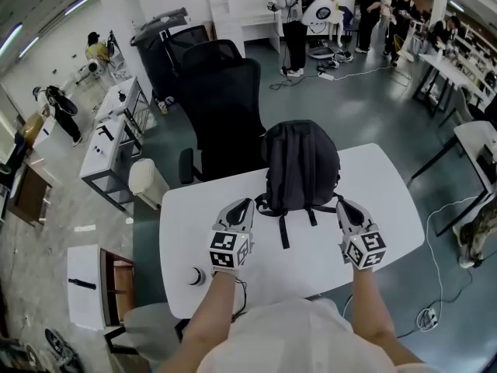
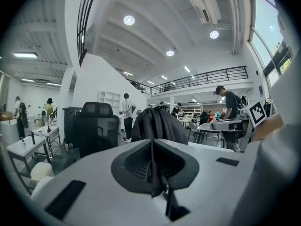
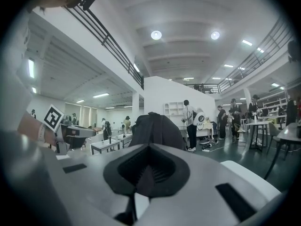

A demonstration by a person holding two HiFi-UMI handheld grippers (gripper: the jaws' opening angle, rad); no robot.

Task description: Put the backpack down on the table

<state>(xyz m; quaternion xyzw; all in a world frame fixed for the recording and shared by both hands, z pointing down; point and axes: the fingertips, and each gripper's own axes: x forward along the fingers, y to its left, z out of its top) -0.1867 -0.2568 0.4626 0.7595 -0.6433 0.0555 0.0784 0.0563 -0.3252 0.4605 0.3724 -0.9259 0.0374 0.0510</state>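
backpack upright on white table, left gripper clamped on left strap, right gripper clamped on right strap

Open hall: grey floor, black office chair, white desks, round ceiling lights, mezzanine railing.

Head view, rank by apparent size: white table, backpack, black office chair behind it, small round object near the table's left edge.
1. white table
2. black office chair, partly hidden by the table
3. backpack, looks close to the chair and sits nearer the camera, so 2 and 3 are unsure
4. small round object
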